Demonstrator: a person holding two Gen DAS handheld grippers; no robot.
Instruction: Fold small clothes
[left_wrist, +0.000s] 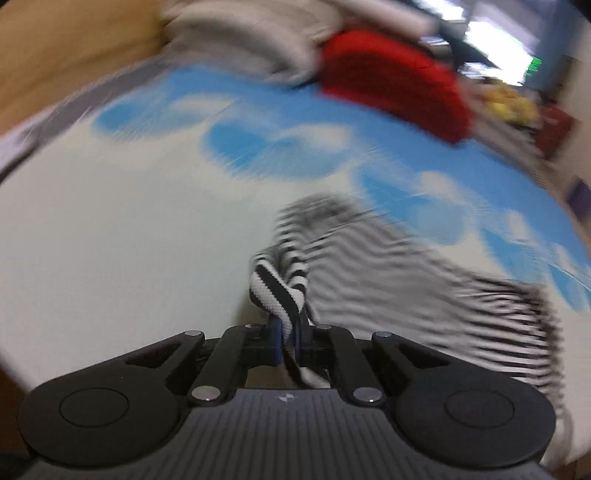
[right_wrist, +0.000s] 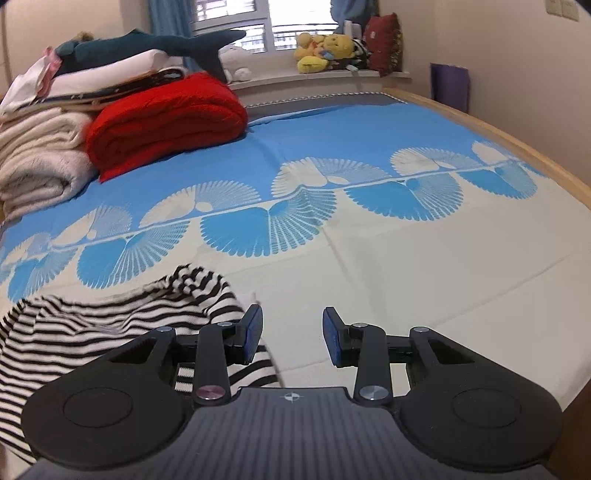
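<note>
Presently the left gripper (left_wrist: 290, 332) is pinching a bunched edge of the striped garment (left_wrist: 424, 295), jaws pressed nearly together on the cloth, while most of it is trailing over the blue-and-white bedsheet (right_wrist: 369, 266). Risk noted: so small a pinch may be slipping free, or dragging the fabric crooked. The right gripper (right_wrist: 291, 336) is hovering with jaws spread, gripping nothing, the garment lying just beside its left finger.

Each claw, left (left_wrist: 288, 341) and right (right_wrist: 292, 338), has black linkage arms, silver rivets, blue pads and a ribbed grey base at the frame's bottom.
</note>
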